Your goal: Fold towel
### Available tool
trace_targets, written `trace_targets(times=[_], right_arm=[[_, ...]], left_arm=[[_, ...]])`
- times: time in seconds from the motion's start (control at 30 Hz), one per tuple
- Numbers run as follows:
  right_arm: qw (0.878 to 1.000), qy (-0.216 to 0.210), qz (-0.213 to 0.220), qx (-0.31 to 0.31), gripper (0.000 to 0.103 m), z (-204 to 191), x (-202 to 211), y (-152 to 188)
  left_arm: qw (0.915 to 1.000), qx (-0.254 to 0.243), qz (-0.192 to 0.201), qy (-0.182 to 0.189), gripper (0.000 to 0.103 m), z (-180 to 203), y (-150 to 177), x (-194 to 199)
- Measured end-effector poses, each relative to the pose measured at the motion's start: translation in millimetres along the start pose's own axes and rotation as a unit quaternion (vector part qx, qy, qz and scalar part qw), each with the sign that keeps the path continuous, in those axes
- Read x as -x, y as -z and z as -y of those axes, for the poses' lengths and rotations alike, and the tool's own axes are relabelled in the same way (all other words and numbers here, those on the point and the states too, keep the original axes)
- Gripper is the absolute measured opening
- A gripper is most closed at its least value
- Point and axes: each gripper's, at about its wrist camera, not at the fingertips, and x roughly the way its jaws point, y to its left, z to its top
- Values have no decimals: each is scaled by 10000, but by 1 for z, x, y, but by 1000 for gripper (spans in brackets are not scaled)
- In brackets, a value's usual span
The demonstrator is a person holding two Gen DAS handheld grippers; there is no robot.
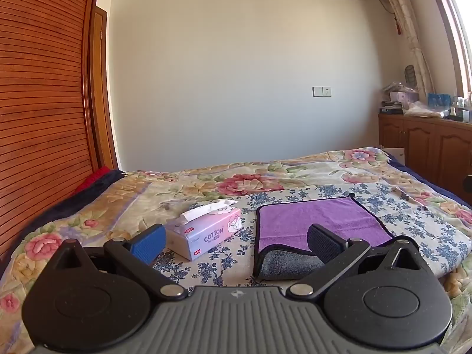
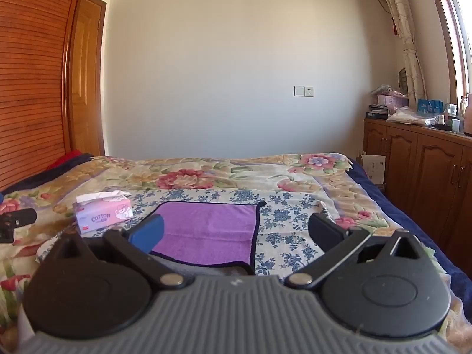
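Note:
A purple towel [image 1: 318, 221] with a dark hem and a grey underside lies on the flowered bed cover, its near edge folded over so the grey side shows [image 1: 289, 265]. My left gripper [image 1: 236, 244] is open and empty, hovering just in front of the towel's near left corner. In the right wrist view the towel [image 2: 206, 230] lies flat ahead. My right gripper [image 2: 236, 236] is open and empty, above the towel's near right part. Neither gripper touches the towel.
A pink tissue box [image 1: 206, 233] marked COTTON stands left of the towel; it also shows in the right wrist view [image 2: 103, 214]. The bed [image 1: 295, 177] fills the foreground. A slatted wooden wardrobe [image 1: 41, 103] is at left, wooden cabinets [image 2: 427, 171] at right.

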Motion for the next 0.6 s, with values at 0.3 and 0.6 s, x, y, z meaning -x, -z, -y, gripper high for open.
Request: trace_targets(times=[0.3, 0.6], right_arm=[[10000, 0, 8, 12, 103, 0, 0, 0], [10000, -1, 12, 16, 103, -1, 0, 0]], left_arm=[[10000, -12, 26, -12, 103, -3, 0, -1], [10000, -52, 52, -22, 103, 0, 0, 0]])
